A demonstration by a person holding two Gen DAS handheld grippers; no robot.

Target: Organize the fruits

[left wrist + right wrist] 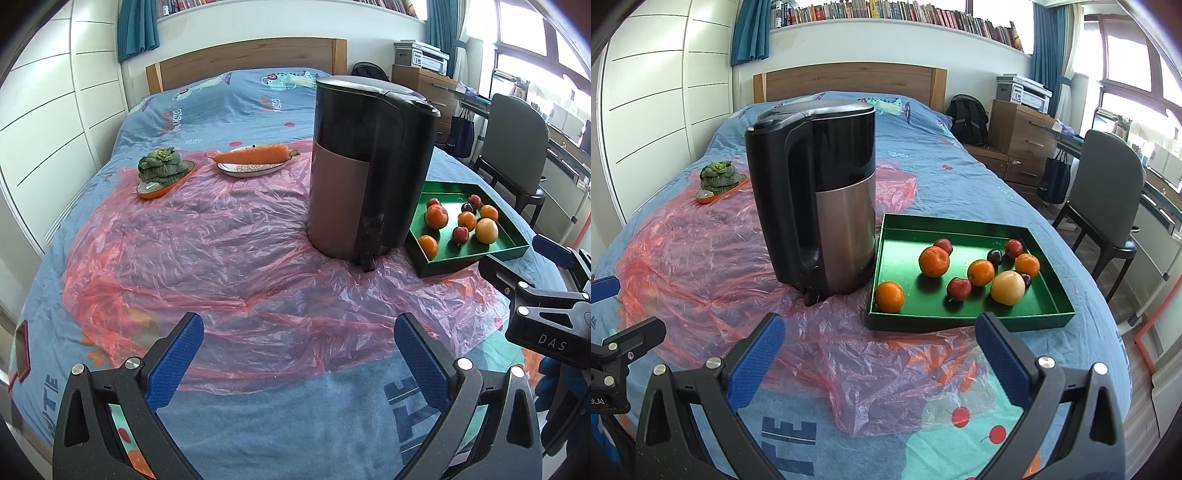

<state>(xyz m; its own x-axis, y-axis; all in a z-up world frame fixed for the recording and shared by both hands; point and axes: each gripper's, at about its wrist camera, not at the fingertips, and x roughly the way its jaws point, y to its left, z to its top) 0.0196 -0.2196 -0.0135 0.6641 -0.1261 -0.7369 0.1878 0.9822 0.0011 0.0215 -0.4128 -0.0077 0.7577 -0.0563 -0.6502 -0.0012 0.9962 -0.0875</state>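
Note:
A green tray (1052,295) (513,248) lies on the bed and holds several fruits: oranges (933,261), small red fruits (959,288), dark plums (994,257) and a pale yellow fruit (1007,288). My right gripper (879,339) is open and empty, just in front of the tray's near edge. My left gripper (299,339) is open and empty over the pink plastic sheet (221,240), left of the tray. The right gripper also shows at the right edge of the left wrist view (532,273).
A tall black and steel kettle (820,199) (369,166) stands left of the tray. A carrot (255,154) lies on a plate, and a green vegetable (160,168) sits in an orange dish, farther back. A chair (1108,192) and a desk stand to the right of the bed.

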